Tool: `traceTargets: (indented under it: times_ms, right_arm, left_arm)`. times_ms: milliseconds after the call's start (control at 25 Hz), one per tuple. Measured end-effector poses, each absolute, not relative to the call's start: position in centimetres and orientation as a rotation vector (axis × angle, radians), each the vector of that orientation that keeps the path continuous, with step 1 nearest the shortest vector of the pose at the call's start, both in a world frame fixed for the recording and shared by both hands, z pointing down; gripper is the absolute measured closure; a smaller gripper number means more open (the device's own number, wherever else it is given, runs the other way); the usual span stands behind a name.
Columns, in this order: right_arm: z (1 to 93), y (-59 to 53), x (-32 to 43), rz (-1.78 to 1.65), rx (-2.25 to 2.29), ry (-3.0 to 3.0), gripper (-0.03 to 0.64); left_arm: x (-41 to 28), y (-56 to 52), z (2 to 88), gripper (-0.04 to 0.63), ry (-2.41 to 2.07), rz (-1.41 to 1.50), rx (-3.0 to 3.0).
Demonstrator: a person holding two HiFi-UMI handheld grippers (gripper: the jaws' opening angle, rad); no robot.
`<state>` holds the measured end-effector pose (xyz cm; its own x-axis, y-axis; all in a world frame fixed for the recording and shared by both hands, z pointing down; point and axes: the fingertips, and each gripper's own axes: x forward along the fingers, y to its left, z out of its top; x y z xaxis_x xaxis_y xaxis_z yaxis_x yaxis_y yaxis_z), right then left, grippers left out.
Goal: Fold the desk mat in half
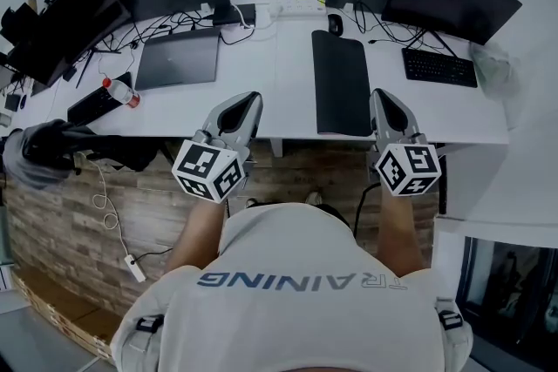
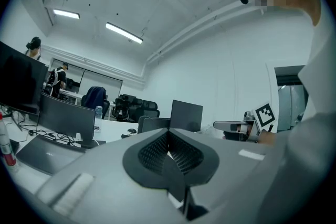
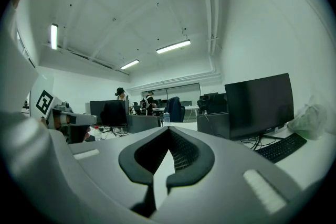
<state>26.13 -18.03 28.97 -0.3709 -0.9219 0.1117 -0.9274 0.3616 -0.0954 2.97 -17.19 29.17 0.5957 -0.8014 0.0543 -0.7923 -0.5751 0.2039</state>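
Hovering just off the counter's (image 1: pixel 281 74) near edge, the left claw (image 1: pixel 246 103) and the right claw (image 1: pixel 384 98) sit side by side. Their tips reach over that edge, apart from everything on it. Each is pressed together with nothing between the pads, as the left gripper view (image 2: pixel 169 136) and the right gripper view (image 3: pixel 169 135) both show.

The desk mat (image 1: pixel 341 83) lies flat on the counter as a dark, narrow strip running from the near edge toward the middle. It is just beside the right claw and well apart from the left. Whether it is one layer or already doubled cannot be told. Its long side points away from the person, so it probably lies where both claws could reach an end.

A closed laptop (image 1: pixel 179 58) lies toward the counter's left, and a keyboard (image 1: pixel 438 67) toward its right edge.

Both forearms extend straight forward from the torso with elbows tucked and marker cubes turned up. The claws aim outward and slightly upward, across the room rather than down at the mat. This looks like a resting or ready stance, not a reach.
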Motion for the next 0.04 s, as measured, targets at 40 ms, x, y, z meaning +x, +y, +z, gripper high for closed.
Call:
traceTargets:
  times_ms: [40]
  right_arm:
    - [29.03,-18.05,26.20,0.223,1.737,-2.559,0.601]
  left_arm:
    - [3.04,-17.22,29.18,0.597,-1.324,-0.063,2.616]
